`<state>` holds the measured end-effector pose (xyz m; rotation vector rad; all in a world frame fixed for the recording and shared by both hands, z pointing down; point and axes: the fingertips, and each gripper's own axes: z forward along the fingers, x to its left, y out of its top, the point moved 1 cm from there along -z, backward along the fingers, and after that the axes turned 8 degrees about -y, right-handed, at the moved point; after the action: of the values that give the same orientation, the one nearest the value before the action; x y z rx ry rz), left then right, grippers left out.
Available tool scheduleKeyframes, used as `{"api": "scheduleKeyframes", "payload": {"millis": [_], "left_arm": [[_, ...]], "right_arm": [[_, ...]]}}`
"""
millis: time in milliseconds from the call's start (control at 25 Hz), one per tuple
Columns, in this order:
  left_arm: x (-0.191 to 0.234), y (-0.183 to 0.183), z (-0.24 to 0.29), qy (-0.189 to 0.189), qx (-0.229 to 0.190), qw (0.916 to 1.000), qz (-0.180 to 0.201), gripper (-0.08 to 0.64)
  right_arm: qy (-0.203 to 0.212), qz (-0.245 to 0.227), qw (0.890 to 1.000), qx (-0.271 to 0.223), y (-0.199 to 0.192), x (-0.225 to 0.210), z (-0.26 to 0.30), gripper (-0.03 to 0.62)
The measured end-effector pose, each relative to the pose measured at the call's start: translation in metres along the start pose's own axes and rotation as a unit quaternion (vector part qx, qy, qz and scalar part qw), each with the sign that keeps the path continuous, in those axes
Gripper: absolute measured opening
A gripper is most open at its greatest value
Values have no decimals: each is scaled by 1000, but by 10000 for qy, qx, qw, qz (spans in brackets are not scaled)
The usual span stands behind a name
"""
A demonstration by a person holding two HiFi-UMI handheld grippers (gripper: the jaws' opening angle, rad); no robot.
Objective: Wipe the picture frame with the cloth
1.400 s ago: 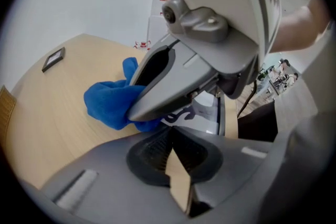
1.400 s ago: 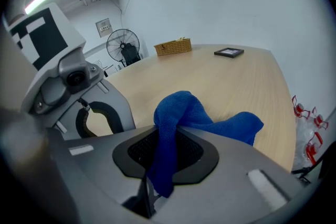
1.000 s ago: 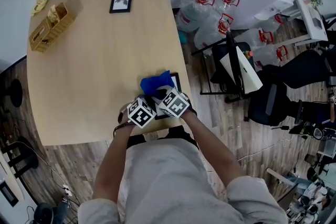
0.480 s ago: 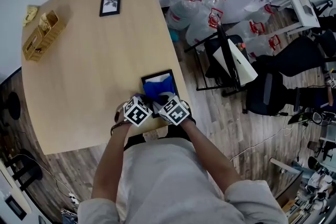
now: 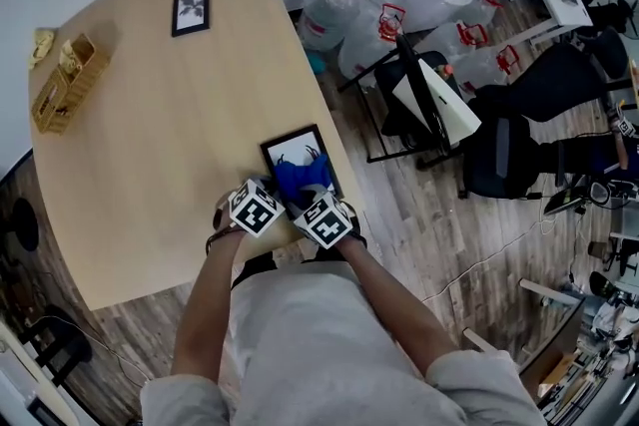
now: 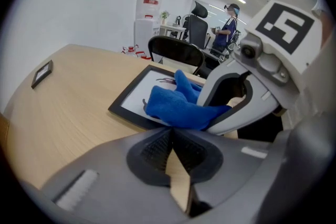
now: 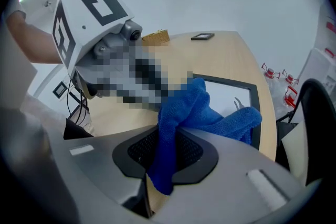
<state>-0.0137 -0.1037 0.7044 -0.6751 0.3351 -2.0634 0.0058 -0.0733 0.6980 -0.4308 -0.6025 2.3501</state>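
A black picture frame (image 5: pixel 290 153) lies flat on the wooden table, near its front right edge. A blue cloth (image 5: pixel 303 177) is bunched on the near half of the frame, while the far part of the white picture is bare. My right gripper (image 5: pixel 314 206) is shut on the blue cloth (image 7: pixel 202 110), a fold of which runs down between its jaws. My left gripper (image 5: pixel 269 200) sits just left of it over the table by the frame's (image 6: pixel 137 99) near corner. Its jaws are pressed together with nothing in them (image 6: pixel 171 140), and the cloth (image 6: pixel 181 105) lies just ahead.
A second small framed picture (image 5: pixel 191 11) lies at the far side of the table, and a wicker basket (image 5: pixel 62 82) stands at the far left. The table's right edge runs close to the frame. Water jugs (image 5: pixel 349 10) and office chairs (image 5: pixel 424 105) stand on the floor beyond it.
The cloth has been drawn back toward me across the frame, uncovering the far part of the picture. Both grippers stayed close together at the near edge.
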Motion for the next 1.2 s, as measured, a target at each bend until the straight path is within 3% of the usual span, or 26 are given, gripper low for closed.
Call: {"api": "scheduleKeyframes", "payload": {"millis": [440, 1200], "left_arm": [[-1, -1, -5, -130, -73, 9999, 52, 54], [-4, 0, -4, -314, 36, 9982, 510, 54]], "right_arm": [[-65, -18, 10000, 21, -10, 38, -5, 60], [-352, 18, 9994, 51, -21, 52, -7, 60]]}}
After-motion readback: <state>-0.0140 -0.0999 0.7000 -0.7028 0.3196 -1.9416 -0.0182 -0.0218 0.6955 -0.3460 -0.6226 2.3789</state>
